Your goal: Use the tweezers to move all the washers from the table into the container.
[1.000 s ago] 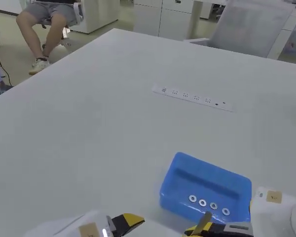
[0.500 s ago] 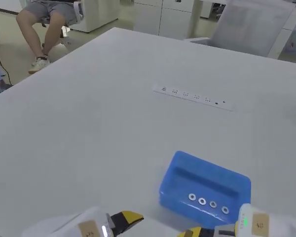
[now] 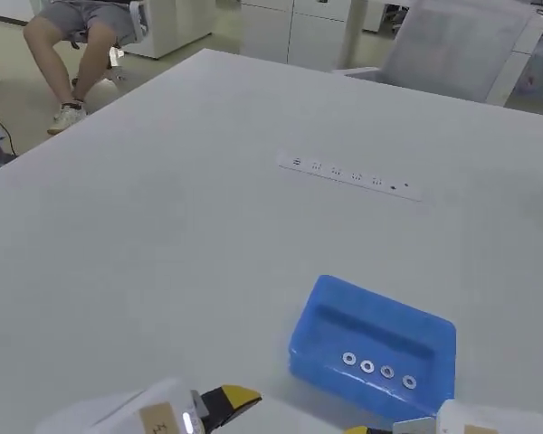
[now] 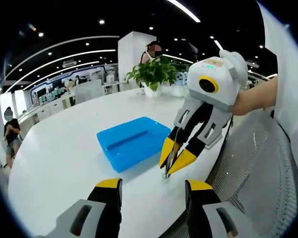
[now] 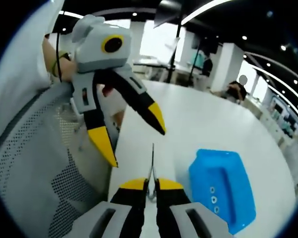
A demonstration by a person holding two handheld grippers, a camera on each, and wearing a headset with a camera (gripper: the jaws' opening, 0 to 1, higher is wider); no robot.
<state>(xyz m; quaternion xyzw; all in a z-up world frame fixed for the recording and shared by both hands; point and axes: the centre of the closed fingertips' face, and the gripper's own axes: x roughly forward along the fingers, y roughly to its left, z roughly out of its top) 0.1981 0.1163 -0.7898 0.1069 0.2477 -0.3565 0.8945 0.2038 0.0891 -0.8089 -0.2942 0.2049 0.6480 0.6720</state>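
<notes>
Head view: four washers point(image 3: 367, 366) lie in a row inside the blue container point(image 3: 380, 321) on the table point(image 3: 163, 226); left gripper view: left gripper point(image 4: 153, 184) stands wide, empty, evidently spare; right gripper view: right gripper point(image 5: 151, 184) pinches the tweezers point(image 5: 152, 163) for picking, tips near-closed, load indiscernible.

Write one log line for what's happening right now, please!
left gripper: open, empty | right gripper: shut on tweezers | washers: four in blue container | container: on table

A blue rectangular container point(image 3: 380, 327) sits by the near edge of the counter point(image 3: 181, 235), four silver washers point(image 3: 377, 370) in a row inside. Thin tweezers point(image 5: 152, 161) jut from the right tongs point(image 5: 151, 185).
</notes>
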